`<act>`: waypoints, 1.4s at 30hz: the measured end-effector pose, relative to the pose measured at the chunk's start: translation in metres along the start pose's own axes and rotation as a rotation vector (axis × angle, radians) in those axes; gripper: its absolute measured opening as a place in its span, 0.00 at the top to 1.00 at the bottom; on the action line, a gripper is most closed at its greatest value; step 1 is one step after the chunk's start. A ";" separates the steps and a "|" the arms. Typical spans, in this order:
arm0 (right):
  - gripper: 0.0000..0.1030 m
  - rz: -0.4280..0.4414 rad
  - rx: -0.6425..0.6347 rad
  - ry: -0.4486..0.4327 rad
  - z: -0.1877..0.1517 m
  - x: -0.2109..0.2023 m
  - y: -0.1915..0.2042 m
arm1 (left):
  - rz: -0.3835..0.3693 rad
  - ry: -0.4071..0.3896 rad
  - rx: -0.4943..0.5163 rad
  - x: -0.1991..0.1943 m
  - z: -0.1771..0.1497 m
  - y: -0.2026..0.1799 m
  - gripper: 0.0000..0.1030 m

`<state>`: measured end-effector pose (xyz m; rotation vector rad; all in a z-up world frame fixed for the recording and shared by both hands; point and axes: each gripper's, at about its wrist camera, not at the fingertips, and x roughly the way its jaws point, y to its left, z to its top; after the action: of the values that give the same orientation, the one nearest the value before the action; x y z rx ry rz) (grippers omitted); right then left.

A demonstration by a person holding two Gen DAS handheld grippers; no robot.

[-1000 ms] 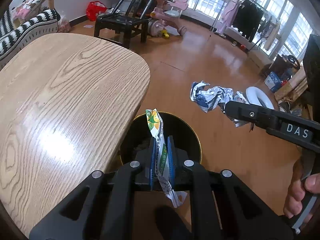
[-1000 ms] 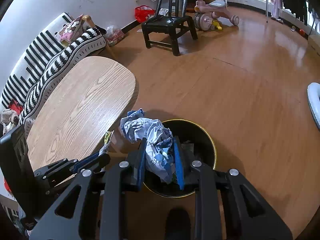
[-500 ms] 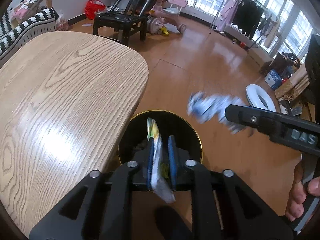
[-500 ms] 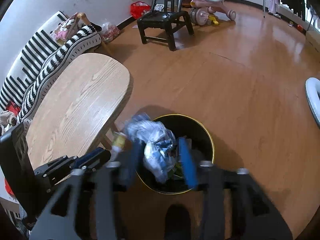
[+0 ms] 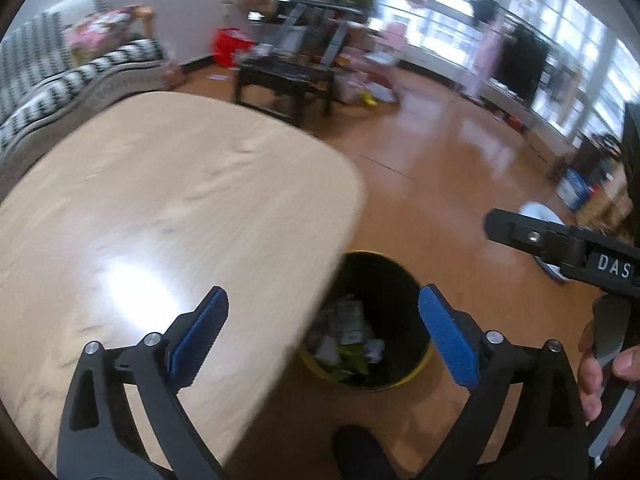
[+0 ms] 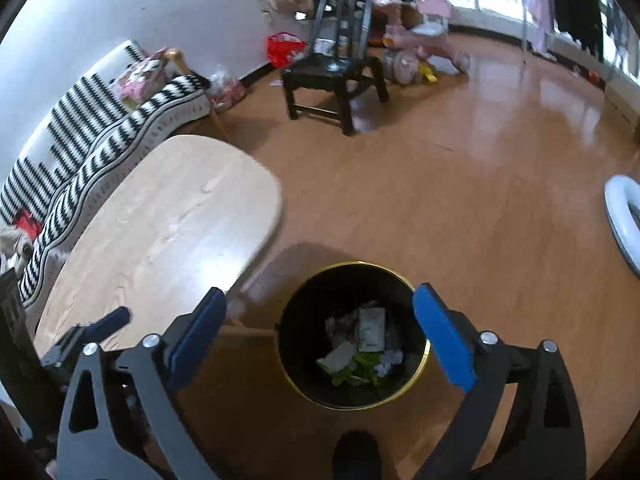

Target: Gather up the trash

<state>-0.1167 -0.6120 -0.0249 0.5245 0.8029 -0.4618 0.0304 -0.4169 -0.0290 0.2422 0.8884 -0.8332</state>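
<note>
The left gripper [image 5: 322, 330] hangs with its blue pads [image 5: 197, 334] spread wide and nothing between them. Its left pad lies over the wooden table [image 5: 160, 200]; its right pad is above the black bin [image 5: 394, 292], whose mouth shows between the two fingers. The right gripper [image 6: 320, 330] is likewise wide apart and empty, and the bin [image 6: 420, 368] sits between its fingers, just ahead and below. The trash [image 6: 360, 344], crumpled paper and wrappers, lies at the bottom of the bin. By the look of it, the dropping step is done for both tools. The tabletop shows no further litter, so the next move likely calls for finding any piece left elsewhere, if there is one.
</note>
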 end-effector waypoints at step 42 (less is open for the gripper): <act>0.07 0.358 -0.742 0.010 -0.124 -0.004 0.359 | 0.682 -0.148 -0.642 -0.277 -0.202 0.313 0.08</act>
<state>0.0175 -0.2576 0.0006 -0.0283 0.8040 0.1799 0.0428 0.0452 0.0124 -0.0856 0.8145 0.0826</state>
